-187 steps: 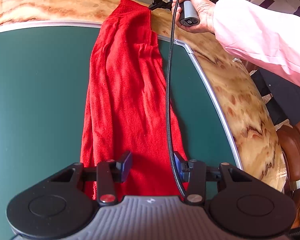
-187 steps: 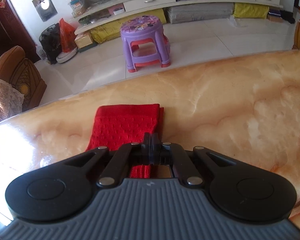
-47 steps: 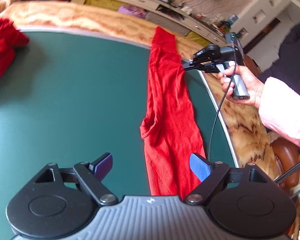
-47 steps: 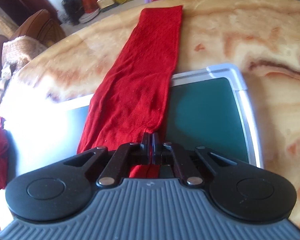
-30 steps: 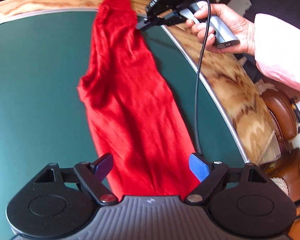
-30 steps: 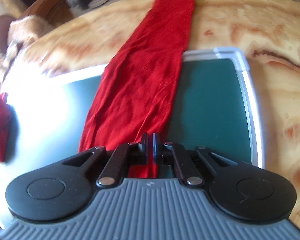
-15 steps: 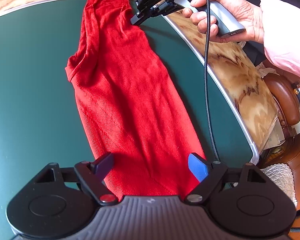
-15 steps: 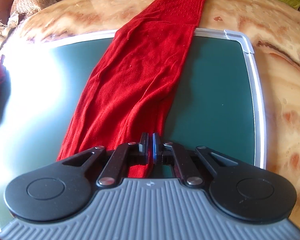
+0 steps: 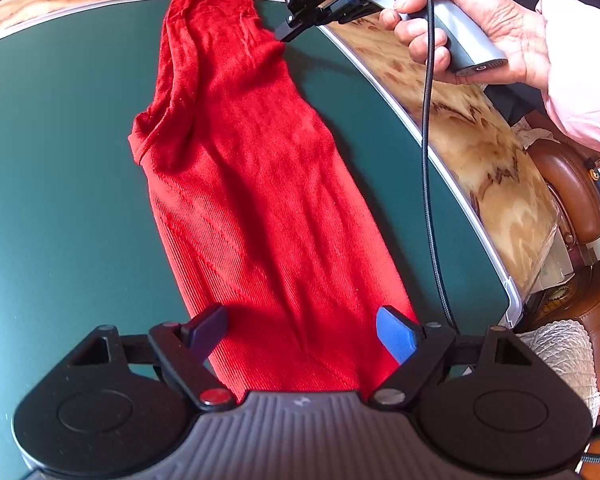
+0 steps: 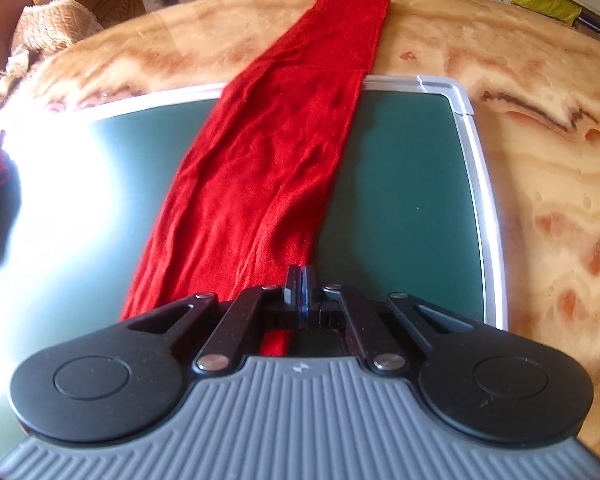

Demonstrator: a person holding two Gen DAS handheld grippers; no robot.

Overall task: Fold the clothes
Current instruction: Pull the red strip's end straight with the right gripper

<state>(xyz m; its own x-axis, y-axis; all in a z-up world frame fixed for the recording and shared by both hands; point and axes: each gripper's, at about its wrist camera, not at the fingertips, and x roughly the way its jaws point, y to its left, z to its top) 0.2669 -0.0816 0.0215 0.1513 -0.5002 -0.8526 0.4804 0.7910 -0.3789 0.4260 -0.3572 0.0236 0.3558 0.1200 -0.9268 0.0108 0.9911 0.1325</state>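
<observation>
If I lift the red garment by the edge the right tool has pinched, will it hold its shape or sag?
Probably sag: the red garment is a thin knit lying limp and wrinkled on the green mat. One edge already curls over, so it likely bunches when dragged. It looks light; the right tool, shut on one edge, should carry it.

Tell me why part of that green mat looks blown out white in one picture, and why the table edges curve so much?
Right wrist view: sunlight glares off the green mat, washing its left side white beside the red garment. Left wrist view: no glare, but hard shadows fall from the right gripper and the open left gripper. Both views: the fisheye lens bends the marble table edges.
</observation>
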